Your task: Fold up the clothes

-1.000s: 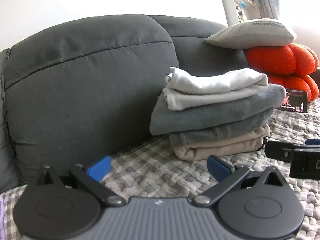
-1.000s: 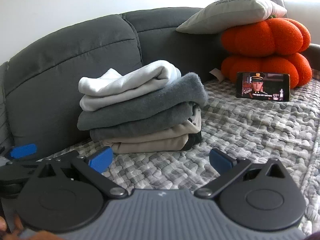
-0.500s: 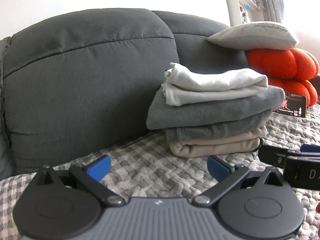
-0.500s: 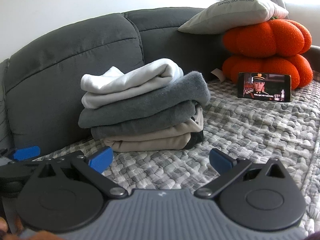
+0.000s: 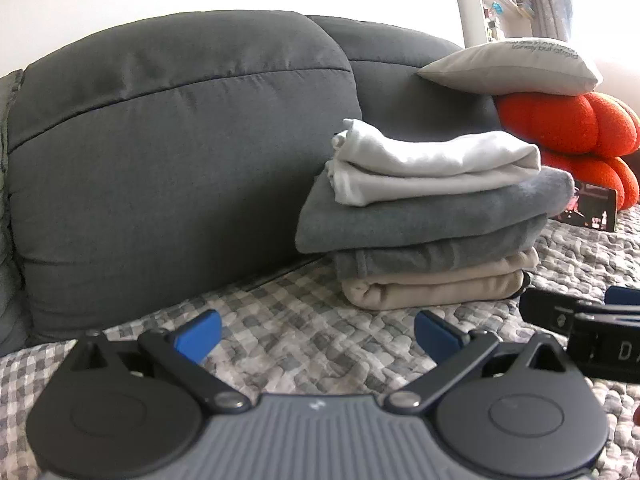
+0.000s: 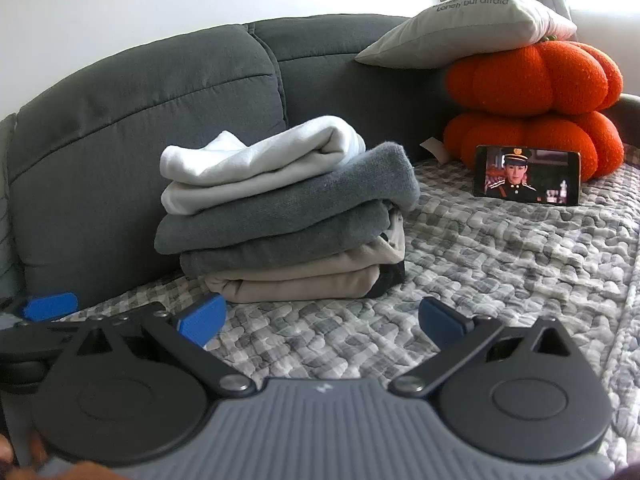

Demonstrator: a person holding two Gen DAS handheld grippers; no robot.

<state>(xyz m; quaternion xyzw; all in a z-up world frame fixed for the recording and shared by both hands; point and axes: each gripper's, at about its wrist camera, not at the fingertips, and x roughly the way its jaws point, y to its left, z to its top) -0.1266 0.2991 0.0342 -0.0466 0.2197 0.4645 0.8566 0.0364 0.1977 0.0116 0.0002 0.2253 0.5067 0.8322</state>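
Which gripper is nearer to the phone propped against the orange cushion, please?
The right. The right gripper sits on the phone's side of the folded clothes pile; the left gripper sits farther over, with the pile partly hiding the phone.

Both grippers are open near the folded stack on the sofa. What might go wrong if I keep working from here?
1. The stack of folded clothes looks uneven: the white folded garment on top sits skewed over the grey folded sweater, so a nudge may slide it off.
2. The propped phone playing video leans on the orange pumpkin-shaped cushion; a wide sweep of the right gripper might tip it.
3. The left gripper sits beside the right; they may collide.
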